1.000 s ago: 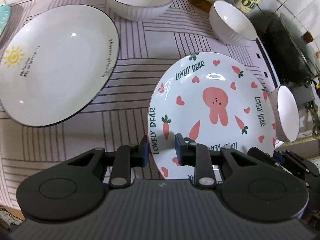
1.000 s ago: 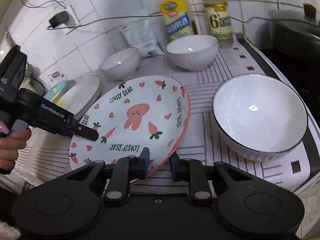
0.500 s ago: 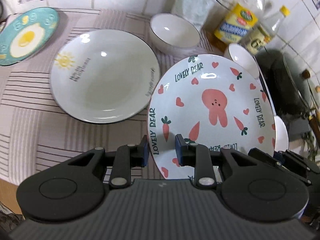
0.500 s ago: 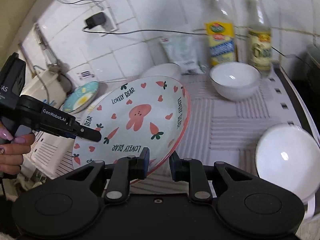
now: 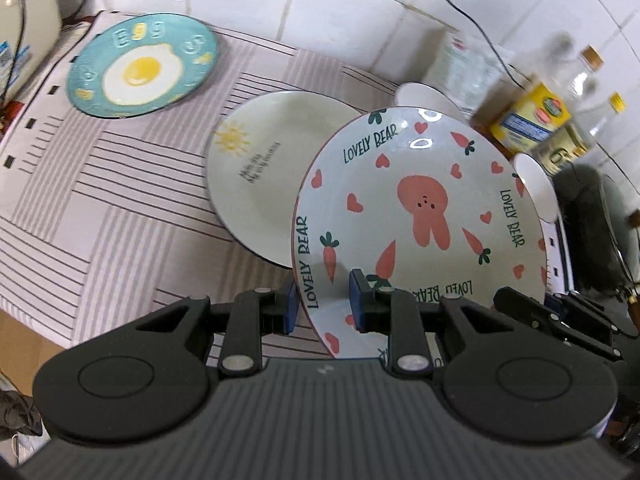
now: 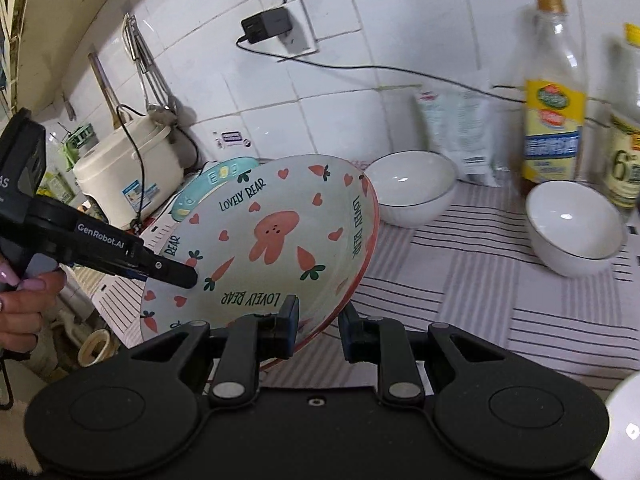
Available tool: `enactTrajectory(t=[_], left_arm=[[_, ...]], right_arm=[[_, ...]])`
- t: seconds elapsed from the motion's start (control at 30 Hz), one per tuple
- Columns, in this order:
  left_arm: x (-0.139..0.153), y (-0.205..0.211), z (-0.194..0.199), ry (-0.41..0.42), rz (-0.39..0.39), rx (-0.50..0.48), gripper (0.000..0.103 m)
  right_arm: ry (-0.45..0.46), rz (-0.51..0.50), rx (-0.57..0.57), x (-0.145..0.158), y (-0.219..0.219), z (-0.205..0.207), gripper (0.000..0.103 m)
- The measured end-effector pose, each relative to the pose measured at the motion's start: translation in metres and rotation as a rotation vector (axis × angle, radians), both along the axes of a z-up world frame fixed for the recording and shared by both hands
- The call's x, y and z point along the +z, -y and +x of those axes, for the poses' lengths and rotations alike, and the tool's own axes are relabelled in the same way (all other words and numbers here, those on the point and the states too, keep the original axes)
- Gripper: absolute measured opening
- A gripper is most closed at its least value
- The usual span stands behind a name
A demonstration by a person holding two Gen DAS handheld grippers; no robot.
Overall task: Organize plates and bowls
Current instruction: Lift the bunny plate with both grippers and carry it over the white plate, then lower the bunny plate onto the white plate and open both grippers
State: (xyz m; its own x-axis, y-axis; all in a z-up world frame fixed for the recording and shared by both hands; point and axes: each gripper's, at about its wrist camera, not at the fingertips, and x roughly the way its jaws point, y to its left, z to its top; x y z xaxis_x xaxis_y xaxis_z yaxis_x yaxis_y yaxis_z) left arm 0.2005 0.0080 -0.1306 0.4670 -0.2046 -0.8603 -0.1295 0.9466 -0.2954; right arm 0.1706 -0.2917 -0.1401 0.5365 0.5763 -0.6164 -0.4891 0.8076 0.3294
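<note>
Gripping bear plate by rim, left tool and right tool both clenched on it. Risks: thin edge slips, plate tilts, clips sun plate or bowl on bench.

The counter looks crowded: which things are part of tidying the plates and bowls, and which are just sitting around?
Part of the job:
- bunny plate, gripped at its rim by both claws, left and right
- sun plate
- egg plate
- white bowls

Just lying about:
- oil bottle
- rice cooker
- charger
</note>
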Motion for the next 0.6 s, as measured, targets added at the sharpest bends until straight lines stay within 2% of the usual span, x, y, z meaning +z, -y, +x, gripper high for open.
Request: enactTrajectory(t=[0.13,0.27,0.6], left_arm=[[-0.007,-0.015,0.004,-0.015,0.009,0.029,0.024],[-0.021,-0.026,0.015,-0.076,0.011,0.048,0.024],[-0.035,-0.041,0.044,-0.133,0.043,0.077,0.024]], right_arm=[[-0.042,-0.006,0.045,-0.007,-0.014,0.015,0.027],[-0.070,-0.021,0.069,-0.016,-0.027,0.031,0.027],[-0.168,-0.008,0.070,-0.035,-0.045,0.070,0.027]])
